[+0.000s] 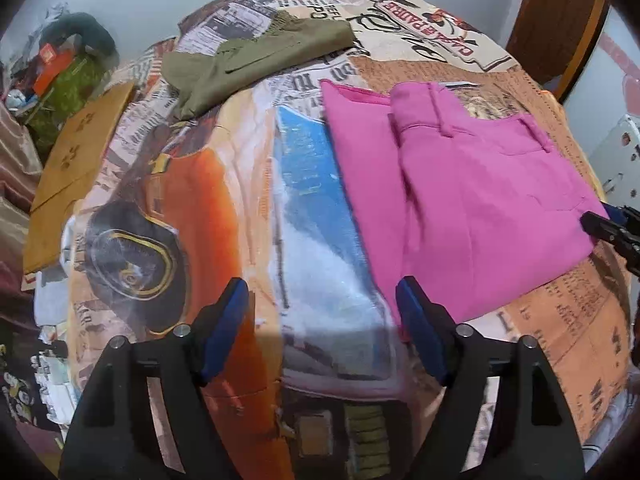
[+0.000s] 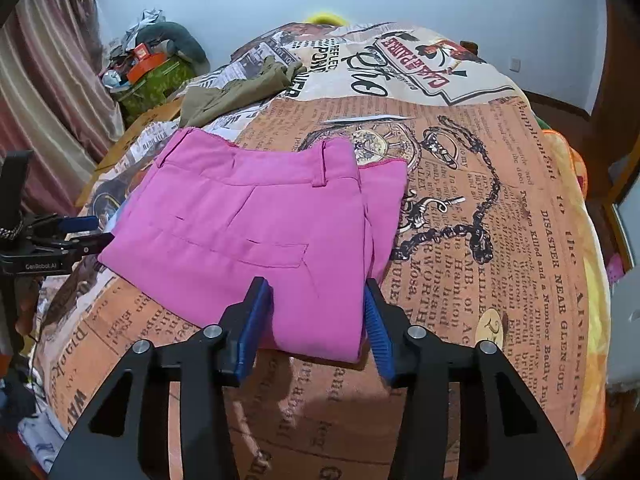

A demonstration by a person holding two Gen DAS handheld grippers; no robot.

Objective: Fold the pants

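Pink pants [image 1: 472, 184] lie folded into a compact stack on the printed bedspread, also in the right wrist view [image 2: 256, 232]. My left gripper [image 1: 322, 300] is open and empty, hovering over the bedspread just left of the pants. My right gripper [image 2: 318, 300] is open with its blue pads either side of the stack's near edge, holding nothing. The right gripper's tip shows at the right edge of the left wrist view [image 1: 608, 228]; the left gripper shows at the left edge of the right wrist view [image 2: 76, 236].
Olive-green pants [image 1: 248, 64] lie crumpled at the far side of the bed, also in the right wrist view [image 2: 240, 88]. A brown cardboard box [image 1: 76, 160] sits at the bed's left edge. Cluttered bags [image 2: 152, 68] stand by the curtain. A wooden door [image 1: 560, 16] is at far right.
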